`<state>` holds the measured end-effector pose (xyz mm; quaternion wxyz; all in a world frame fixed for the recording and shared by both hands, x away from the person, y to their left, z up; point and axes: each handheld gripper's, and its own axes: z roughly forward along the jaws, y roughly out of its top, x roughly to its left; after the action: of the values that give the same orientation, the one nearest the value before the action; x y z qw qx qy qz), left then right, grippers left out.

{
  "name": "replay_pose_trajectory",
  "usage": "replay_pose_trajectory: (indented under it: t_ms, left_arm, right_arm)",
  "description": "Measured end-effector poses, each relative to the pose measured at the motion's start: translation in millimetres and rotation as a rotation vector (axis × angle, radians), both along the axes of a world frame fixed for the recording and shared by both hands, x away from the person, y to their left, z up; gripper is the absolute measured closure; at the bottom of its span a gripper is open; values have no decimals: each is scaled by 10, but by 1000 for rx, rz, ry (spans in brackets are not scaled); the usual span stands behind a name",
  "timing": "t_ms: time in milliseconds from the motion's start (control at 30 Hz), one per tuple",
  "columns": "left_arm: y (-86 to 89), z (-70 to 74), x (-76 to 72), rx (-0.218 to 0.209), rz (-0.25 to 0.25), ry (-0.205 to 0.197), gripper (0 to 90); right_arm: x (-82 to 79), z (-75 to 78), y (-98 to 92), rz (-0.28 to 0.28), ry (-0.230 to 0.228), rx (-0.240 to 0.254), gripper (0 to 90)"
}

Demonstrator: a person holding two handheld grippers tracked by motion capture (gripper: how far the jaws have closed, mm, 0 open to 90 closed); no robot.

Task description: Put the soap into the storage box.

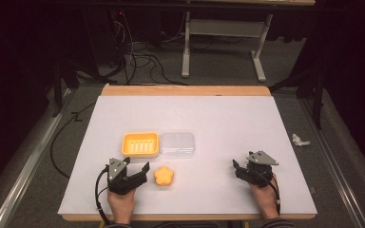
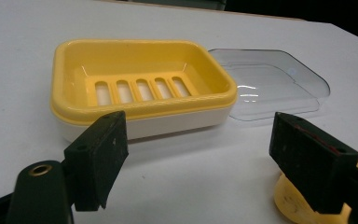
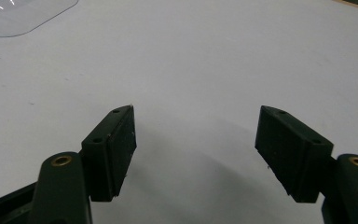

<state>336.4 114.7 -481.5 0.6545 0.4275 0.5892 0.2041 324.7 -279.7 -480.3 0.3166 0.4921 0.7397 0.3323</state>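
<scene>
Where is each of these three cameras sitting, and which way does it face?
High view: above the person's side, facing forward and down on the white table; hands and forearms show.
Left gripper view: on the left gripper, facing the yellow soap dish.
Right gripper view: on the right gripper, facing bare table.
Shared: the clear lid.
</scene>
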Motion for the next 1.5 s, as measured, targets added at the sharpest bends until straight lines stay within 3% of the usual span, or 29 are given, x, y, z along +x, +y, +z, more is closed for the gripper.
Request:
replay_pose_trajectory:
  t_ms: [233, 433, 1033, 1500]
  left_arm:
    - [-11, -1, 12, 6, -27, 17, 211]
    - [-72, 9, 0, 47, -53, 24, 208]
    - [-246, 214, -206, 16, -151, 33, 199]
    - [-429, 219, -306, 65, -230, 77, 179]
  right_arm:
    - [4, 2, -5, 1, 2, 1, 295]
    - [4, 2, -2, 2, 3, -1, 294]
    - [-12, 7, -12, 0, -11, 10, 294]
    - [-26, 8, -14, 1, -28, 11, 294]
